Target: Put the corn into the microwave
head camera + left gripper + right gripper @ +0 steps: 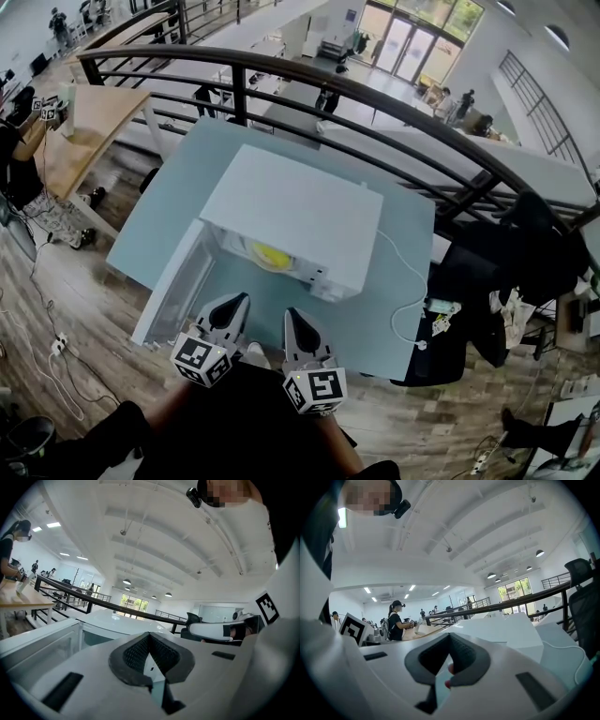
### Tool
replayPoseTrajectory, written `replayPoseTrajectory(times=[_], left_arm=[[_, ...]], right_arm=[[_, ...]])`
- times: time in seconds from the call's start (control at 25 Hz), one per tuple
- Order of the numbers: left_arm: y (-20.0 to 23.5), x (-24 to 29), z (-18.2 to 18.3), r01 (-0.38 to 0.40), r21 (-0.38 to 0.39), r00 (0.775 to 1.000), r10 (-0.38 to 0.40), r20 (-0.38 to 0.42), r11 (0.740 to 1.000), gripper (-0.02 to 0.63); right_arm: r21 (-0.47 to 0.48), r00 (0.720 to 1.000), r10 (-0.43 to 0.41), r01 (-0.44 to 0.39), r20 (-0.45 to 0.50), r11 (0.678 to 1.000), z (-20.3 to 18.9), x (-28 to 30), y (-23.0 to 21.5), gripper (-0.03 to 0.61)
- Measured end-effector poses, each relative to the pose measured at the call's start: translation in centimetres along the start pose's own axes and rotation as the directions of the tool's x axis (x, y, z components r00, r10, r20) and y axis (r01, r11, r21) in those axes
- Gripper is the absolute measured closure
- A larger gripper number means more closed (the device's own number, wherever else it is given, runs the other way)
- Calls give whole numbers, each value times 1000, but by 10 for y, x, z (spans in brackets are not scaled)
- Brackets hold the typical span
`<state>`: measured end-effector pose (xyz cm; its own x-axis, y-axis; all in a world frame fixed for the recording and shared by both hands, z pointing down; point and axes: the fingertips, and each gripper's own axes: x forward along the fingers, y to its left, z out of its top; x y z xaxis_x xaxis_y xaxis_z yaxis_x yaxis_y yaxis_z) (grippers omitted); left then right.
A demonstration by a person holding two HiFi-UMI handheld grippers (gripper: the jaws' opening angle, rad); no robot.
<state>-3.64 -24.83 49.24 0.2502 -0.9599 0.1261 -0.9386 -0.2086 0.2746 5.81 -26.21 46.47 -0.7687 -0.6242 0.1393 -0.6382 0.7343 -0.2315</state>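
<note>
Just ahead of both sets of fingertips, the corn [269, 254] sits inside the open microwave [300, 211]. Left gripper [232, 306] and right gripper [294, 319] are both pinched together, holding nothing.

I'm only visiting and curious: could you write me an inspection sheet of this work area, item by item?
Surface: blue-grey table.
Job's things: white microwave, door swung open to the left; yellow corn already inside.
Clutter: nothing seen on the table.
Grippers: left tongs and right tongs both shut, empty, short of the microwave.
Cables: white cord runs from the microwave toward the table's right edge.
Surroundings: black railing behind; wooden desk left; dark chair right.
</note>
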Motion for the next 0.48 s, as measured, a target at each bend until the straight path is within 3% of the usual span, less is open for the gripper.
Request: replayPoseTrajectory(times=[0.48], left_arm=[[-5,6,-4,29,-20,1000,-29,3,999,611]], right_arm=[[-6,1000,-24,24,-2,1000,0,-2,-4,571]])
